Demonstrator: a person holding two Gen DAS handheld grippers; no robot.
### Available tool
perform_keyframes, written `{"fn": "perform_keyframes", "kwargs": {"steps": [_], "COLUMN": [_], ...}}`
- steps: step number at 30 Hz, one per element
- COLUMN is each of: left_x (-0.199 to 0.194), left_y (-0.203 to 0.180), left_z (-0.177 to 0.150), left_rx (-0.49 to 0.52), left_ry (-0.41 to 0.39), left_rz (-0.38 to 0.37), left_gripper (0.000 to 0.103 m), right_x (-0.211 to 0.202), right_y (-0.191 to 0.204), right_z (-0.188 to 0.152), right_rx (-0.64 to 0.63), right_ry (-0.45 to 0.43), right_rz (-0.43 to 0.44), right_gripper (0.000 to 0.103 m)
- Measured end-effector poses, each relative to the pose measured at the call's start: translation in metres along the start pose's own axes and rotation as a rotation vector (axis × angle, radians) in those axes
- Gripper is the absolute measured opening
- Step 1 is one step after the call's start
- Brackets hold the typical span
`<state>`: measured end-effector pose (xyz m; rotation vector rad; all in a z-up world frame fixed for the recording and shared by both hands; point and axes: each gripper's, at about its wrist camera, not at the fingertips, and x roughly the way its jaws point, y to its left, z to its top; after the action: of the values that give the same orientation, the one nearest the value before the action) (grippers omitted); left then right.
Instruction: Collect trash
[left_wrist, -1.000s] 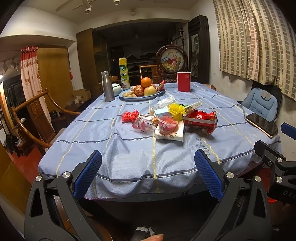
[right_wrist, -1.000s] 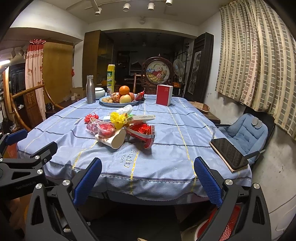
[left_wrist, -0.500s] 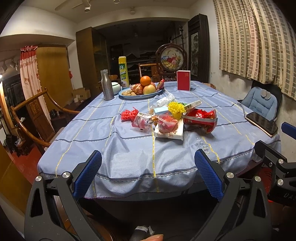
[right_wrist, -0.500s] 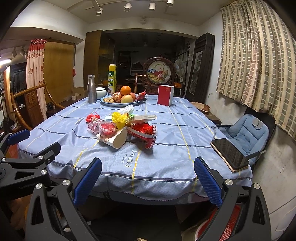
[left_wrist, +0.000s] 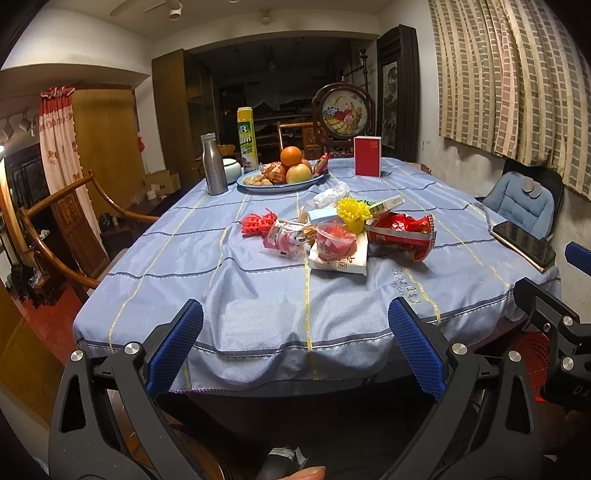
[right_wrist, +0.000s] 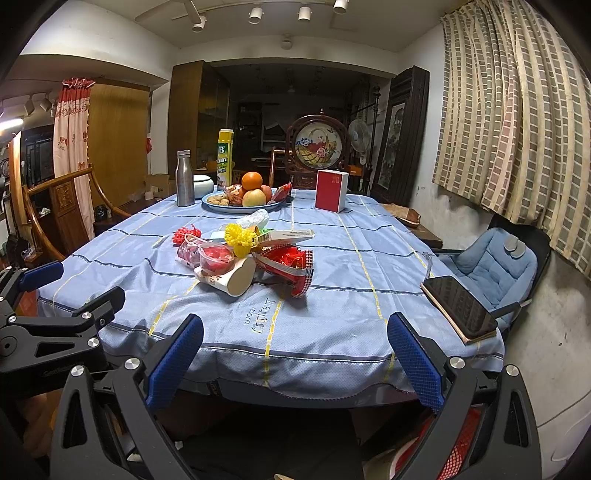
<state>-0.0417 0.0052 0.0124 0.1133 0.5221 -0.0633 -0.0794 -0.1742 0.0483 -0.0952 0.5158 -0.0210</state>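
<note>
Ahead, a blue-clothed table (left_wrist: 258, 280) fills my view. The trash pile (left_wrist: 340, 232) sits at twelve o'clock, red snack bag (right_wrist: 291, 264) at its right. My left gripper (left_wrist: 295, 325) and right gripper (right_wrist: 295, 328) are both spread wide, empty.

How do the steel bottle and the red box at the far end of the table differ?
The steel bottle is a bare-metal cylinder with a narrowed neck; the red box is flat-sided, red in front and white on its side. The bottle stands left of the fruit plate, the box to its right. Both stand upright on the blue tablecloth, apart from the trash pile.
</note>
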Motion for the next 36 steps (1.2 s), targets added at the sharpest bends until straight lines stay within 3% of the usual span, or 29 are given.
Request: {"fn": "perform_keyframes", "kwargs": {"steps": [27,36], "left_x": [0.002,0.019], "left_y": [0.001,0.003], "left_z": [-0.008,-0.013], "left_rx": [-0.001,-0.009], "left_ry": [0.009,0.055], "left_rz": [-0.002,-0.011], "left_gripper": [0.096,0.096], "right_x": [-0.001,0.015], "right_y": [0.002,0.0], "right_z": [-0.002,-0.008], "right_rx": [0.001,0.002], "right_ry": [0.001,0.035], "right_rz": [0.005,0.005], "right_gripper": [0.097,0.097]}}
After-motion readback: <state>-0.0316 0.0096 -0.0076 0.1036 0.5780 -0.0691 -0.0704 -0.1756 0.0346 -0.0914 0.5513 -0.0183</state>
